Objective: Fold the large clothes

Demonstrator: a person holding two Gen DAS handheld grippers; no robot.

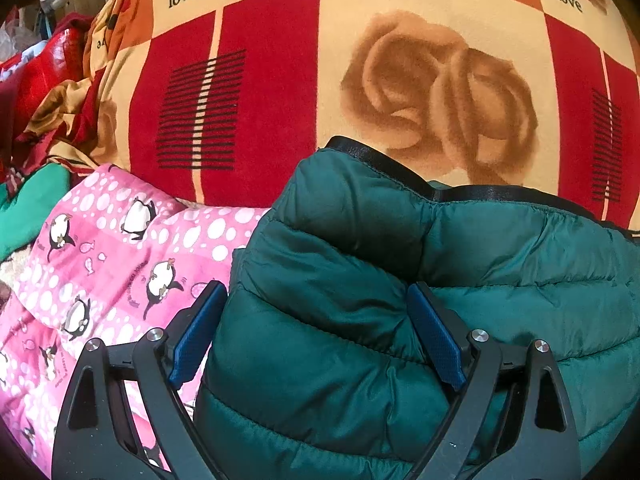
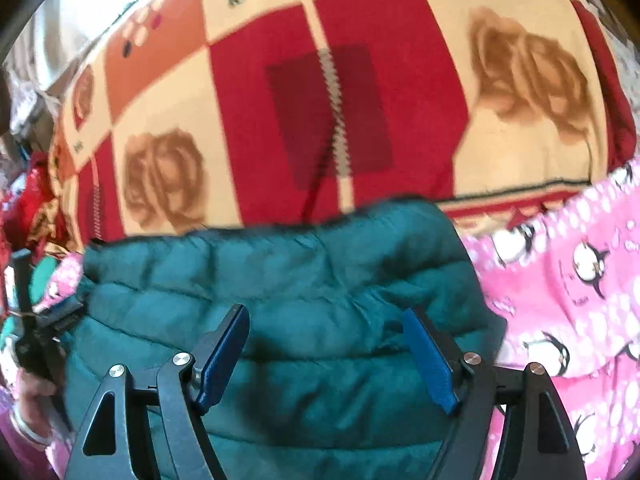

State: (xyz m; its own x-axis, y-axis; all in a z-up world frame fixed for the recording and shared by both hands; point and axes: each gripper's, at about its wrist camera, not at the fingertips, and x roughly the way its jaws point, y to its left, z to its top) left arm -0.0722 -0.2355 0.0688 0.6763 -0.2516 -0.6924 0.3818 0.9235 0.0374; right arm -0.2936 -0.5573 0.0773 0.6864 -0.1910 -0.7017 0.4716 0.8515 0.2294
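Both tools spread, gripping nothing. Left tool [image 1: 312,336] straddling green puffer jacket [image 1: 400,280] edge, right tool [image 2: 326,354] over its middle. Probably lining up next fold.

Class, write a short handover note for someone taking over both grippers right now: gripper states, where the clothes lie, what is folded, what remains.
Left gripper: open, jaws astride a puffy fold of the green quilted jacket, not clamped.
Right gripper: open, over the same jacket, holding nothing.
The jacket lies bunched on the rose-print blanket, partly over the pink penguin-print garment.
Done: the jacket looks partly doubled over, not neat.
Left: finish and flatten the jacket, then fold the pink garment.
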